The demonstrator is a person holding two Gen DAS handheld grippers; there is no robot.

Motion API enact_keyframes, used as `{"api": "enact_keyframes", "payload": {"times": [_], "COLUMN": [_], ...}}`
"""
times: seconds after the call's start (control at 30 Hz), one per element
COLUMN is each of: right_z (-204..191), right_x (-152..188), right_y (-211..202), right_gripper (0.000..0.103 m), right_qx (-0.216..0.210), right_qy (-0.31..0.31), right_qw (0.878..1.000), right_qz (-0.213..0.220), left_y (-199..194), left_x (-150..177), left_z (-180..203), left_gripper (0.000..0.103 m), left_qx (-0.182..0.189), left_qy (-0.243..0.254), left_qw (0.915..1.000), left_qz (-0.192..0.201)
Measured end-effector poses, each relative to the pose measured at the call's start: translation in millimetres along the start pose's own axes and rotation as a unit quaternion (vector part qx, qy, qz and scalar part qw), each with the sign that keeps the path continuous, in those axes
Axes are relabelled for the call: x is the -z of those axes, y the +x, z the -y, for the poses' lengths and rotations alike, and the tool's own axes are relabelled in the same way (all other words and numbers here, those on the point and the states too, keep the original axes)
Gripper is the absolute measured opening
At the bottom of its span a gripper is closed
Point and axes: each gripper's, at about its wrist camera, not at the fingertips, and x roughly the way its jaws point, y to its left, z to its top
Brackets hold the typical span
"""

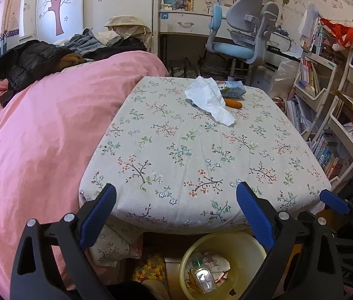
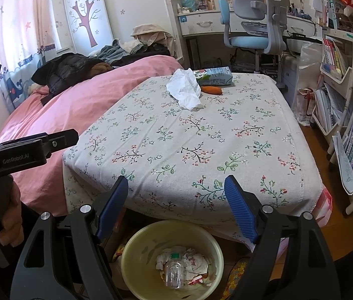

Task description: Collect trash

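Your left gripper (image 1: 175, 195) and right gripper (image 2: 176, 187) are hanging released over the near bin (image 2: 136, 245); tissue (image 2: 185, 90), carton (image 2: 216, 75) and carrot (image 2: 211, 89) are lying far.

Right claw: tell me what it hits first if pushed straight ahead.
Probably the floral-covered table: the open right claw points at its near part, with nothing between. The tissue lies farther back.

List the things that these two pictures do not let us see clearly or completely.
- Blue-green carton: left wrist view, near end covered by the crumpled white tissue; print too small.
- Orange carrot-like piece: right wrist view, one end under the tissue.
- Yellow round bin: both views, rim cut by the bottom edge and the blue fingers.
- Clear plastic bottle: label unreadable.
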Motion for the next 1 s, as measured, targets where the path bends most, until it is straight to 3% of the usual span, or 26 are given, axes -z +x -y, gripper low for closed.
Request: {"api": "enact_keyframes", "payload": {"times": [1.0], "right_z": [-0.2], "right_x": [1.2], "right_y": [3.3], "right_gripper": [0.076], "right_qx": [0.001], "right_qy": [-0.002], "right_qw": [1.0], "right_qz": [-0.002], "left_y": [-0.6], "left_x": [1.0], "left_z": [1.6], "left_gripper": [0.092], "left_qx": [0.002], "left_qy": [-0.003], "left_qw": [1.0], "left_qz": [-0.002]}}
